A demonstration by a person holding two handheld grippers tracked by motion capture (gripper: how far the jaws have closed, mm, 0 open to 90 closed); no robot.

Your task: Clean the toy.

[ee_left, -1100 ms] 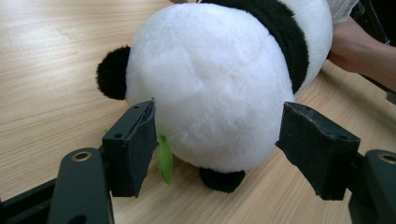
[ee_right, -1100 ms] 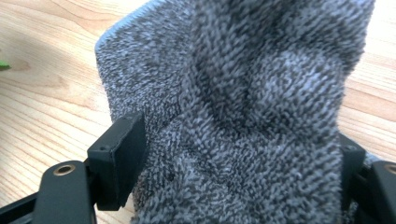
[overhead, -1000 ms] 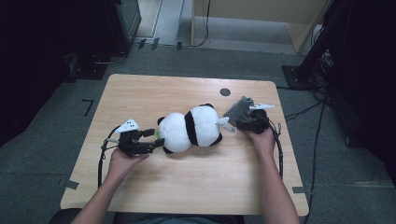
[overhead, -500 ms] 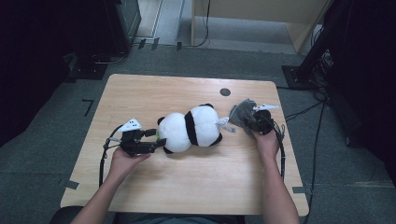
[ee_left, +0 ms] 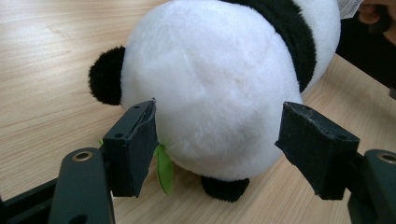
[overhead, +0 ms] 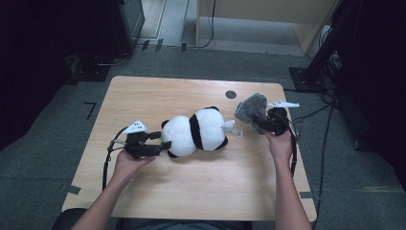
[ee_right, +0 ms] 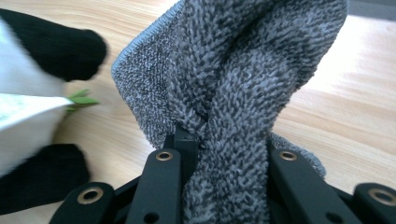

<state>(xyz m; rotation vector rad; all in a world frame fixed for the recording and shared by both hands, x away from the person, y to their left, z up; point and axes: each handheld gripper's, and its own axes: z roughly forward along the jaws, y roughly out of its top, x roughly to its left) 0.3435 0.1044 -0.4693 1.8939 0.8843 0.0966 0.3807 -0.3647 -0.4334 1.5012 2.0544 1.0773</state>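
Note:
A black-and-white panda plush (overhead: 196,132) lies on its side in the middle of the wooden table (overhead: 191,191). My left gripper (overhead: 160,143) is at its left end. In the left gripper view the pads (ee_left: 135,144) hug the round white end of the panda (ee_left: 215,79) on both sides. My right gripper (overhead: 262,122) is to the right of the plush, raised above the table. Its jaws have just been closing on a grey terry cloth (overhead: 251,109), which is now pinched and bunched upright between them (ee_right: 233,70).
A white tag (overhead: 230,127) sticks out of the panda toward the cloth. A small green leaf (ee_left: 163,172) hangs under the plush. A dark round hole (overhead: 231,94) marks the table's far side. Cables trail from both grippers, and dark equipment stands around the table.
My right gripper has closed on the grey cloth and lifted it off the table, a little away from the panda. The left gripper and the panda have stayed put.

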